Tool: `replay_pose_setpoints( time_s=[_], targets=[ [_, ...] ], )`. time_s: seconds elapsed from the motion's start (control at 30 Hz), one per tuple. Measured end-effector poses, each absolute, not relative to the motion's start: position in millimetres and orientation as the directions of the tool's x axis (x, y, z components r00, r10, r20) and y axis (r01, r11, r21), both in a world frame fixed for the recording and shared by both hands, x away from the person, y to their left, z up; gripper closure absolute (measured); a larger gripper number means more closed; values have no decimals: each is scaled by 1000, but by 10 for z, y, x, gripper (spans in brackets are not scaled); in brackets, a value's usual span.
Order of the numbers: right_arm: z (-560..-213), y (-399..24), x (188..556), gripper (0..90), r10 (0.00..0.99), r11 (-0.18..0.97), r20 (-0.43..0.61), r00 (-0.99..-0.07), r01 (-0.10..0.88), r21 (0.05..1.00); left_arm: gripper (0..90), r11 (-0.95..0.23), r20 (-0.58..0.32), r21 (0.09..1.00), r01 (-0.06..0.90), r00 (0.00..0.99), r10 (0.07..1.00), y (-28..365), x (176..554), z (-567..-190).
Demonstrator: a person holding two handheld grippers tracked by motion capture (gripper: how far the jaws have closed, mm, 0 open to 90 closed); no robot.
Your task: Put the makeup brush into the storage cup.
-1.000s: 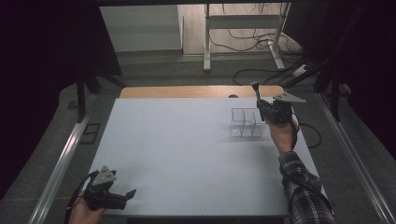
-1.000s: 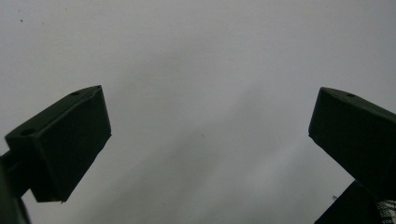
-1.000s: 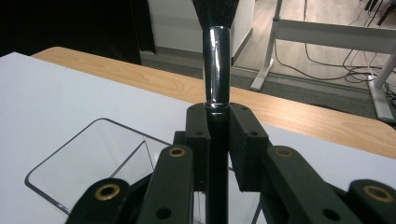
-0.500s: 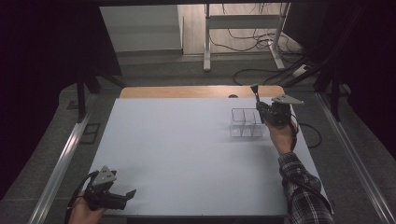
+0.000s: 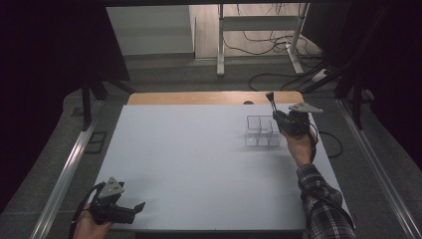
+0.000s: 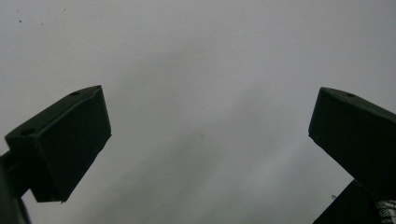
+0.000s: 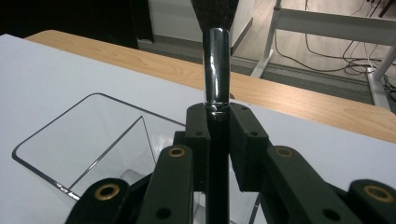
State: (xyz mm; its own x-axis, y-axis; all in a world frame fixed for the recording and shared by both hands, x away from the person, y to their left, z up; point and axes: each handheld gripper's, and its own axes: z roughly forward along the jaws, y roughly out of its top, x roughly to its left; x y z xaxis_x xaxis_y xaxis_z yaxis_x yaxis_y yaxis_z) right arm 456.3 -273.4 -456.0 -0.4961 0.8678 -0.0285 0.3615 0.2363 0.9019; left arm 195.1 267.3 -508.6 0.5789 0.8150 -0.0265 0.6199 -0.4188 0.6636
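High view: right gripper (image 5: 276, 110) at about two o'clock on the white table (image 5: 199, 164), clamped on a makeup brush (image 5: 271, 101) held upright, bristles up, just beside or over the right end of a clear acrylic organizer (image 5: 263, 131). Compartments look empty — so, by judgement, brush picked up and brought to the holder, lowering and release left to do. Left gripper (image 5: 134, 208) down at seven o'clock near the table's near edge, well apart from the work, jaws spread, nothing between them.

Left gripper view: two black jaws standing wide, bare pale tabletop (image 6: 201, 93) between and beyond, a few faint specks, nothing to grip.

Right gripper view: jaws closed narrow on the brush's dark handle (image 7: 216, 163), chrome ferrule (image 7: 216, 65) rising at twelve o'clock with dark bristles at the top edge. Organizer's curved clear wall (image 7: 70, 135) and a divider at eight o'clock, below and left of the jaws; cannot tell which compartment lies under the handle's tip.

Surroundings: white sheet laid over a wooden tabletop (image 5: 209, 97), wood strip bare along the far edge; beyond it a grey floor, loose cables (image 5: 259, 40), legs of a white stand (image 5: 219, 40) — dark room on both sides.
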Motion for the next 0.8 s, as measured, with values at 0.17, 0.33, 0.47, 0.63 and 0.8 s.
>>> replay_pose_setpoints(
  time_s=[0.17, 0.33, 0.47, 0.63, 0.8],
  targets=[
    [-4564, -2731, 4550, 739, 865, 243, -33, -501, 360, 901, 0, -420, -27, 663, 620, 580, 814, 2672, 1951, -5086],
    [-4533, -2723, 4540, 591, 863, 223, -19, -505, 347, 911, 0, -420, -27, 662, 621, 580, 814, 2671, 1952, -5087],
    [-4524, -2701, 4541, 491, 859, 233, -23, -512, 348, 908, 0, -421, -26, 662, 620, 581, 814, 2670, 1952, -5088],
    [-4514, -2706, 4557, 372, 858, 224, -7, -513, 361, 905, 0, -422, -25, 661, 620, 581, 814, 2668, 1952, -5087],
    [-4510, -2715, 4563, 319, 862, 214, 6, -507, 374, 902, 0, -422, -26, 662, 620, 581, 814, 2669, 1952, -5086]
  ],
)
